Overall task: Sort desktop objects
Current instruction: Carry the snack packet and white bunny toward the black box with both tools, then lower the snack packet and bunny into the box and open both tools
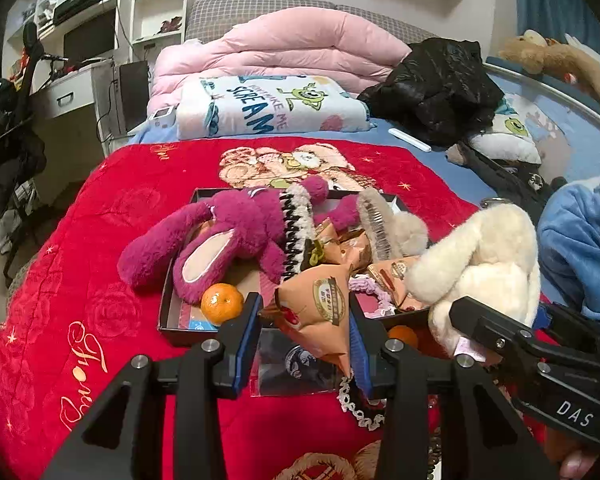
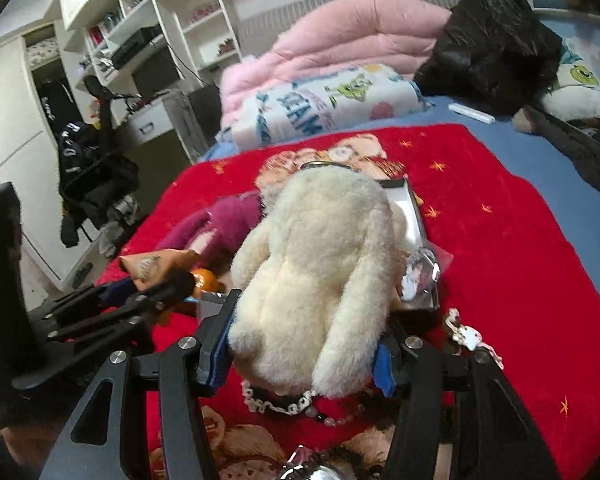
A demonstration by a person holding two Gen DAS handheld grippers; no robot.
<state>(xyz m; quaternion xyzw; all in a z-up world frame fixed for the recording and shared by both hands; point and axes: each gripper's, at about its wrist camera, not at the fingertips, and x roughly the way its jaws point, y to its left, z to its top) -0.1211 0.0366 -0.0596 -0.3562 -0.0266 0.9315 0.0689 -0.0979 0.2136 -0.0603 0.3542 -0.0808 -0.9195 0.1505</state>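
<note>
Gripping on both sides. Left gripper (image 1: 306,320) has its blue pads clamped on an orange snack packet (image 1: 318,308) — the packet sits pinched between the fingers just above the near rim of the dark tray (image 1: 168,322). Right gripper (image 2: 304,350) is closed on a cream plush toy (image 2: 320,272); in the left wrist view the same plush (image 1: 484,264) hangs at the tray's right near corner with the right gripper's black arm below it.

Tray sits on a red blanket (image 1: 100,240), centre of the bed. Inside it: magenta plush (image 1: 228,240) sprawled over the left half with one leg over the left rim, a mandarin (image 1: 222,303) at the near left just beside the left finger, more orange packets (image 1: 348,252) in the middle, a brush (image 1: 378,224) leaning toward the far right. A second mandarin (image 1: 403,336) lies on the near side of the tray's rim, partly hidden by the right finger. White lace trim (image 1: 360,408) and a clear sleeve (image 1: 296,364) lie on the blanket near the tray — under the left gripper.
</note>
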